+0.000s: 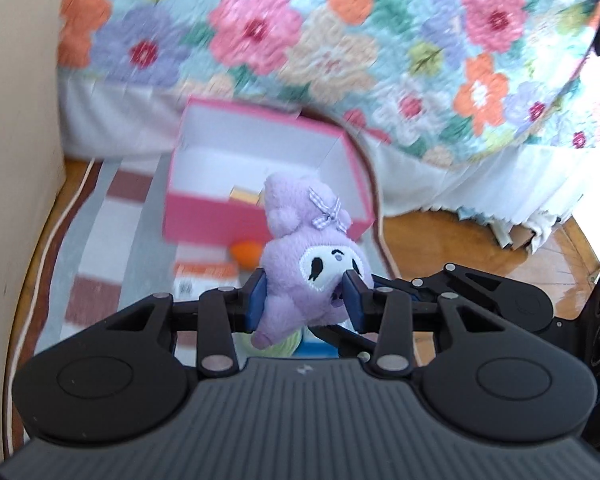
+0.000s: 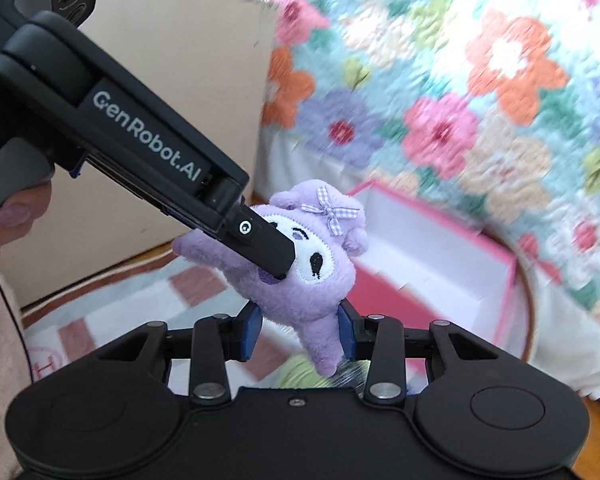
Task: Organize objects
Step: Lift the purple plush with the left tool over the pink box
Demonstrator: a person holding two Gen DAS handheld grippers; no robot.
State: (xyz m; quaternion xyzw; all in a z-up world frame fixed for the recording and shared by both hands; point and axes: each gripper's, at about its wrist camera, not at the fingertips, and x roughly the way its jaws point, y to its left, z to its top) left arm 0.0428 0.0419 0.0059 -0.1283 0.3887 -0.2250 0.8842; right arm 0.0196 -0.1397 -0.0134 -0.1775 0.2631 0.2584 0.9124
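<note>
A purple plush toy (image 1: 300, 256) with a checked bow and white face is held in the air by both grippers. My left gripper (image 1: 306, 300) is shut on its head and body. In the right wrist view the left gripper's finger (image 2: 266, 246) crosses the toy's face (image 2: 312, 260). My right gripper (image 2: 300, 330) is shut on the toy's lower body. An open pink box (image 1: 204, 216) with a white inside stands on the rug just beyond the toy; it also shows in the right wrist view (image 2: 496, 300). A yellow item lies inside it.
A bed with a floral quilt (image 1: 340, 40) stands behind the box. A cream cabinet wall (image 1: 16, 120) is at the left. An orange ball (image 1: 244, 254) and an orange-white packet (image 1: 204, 276) lie on the striped rug (image 1: 112, 240) below the toy.
</note>
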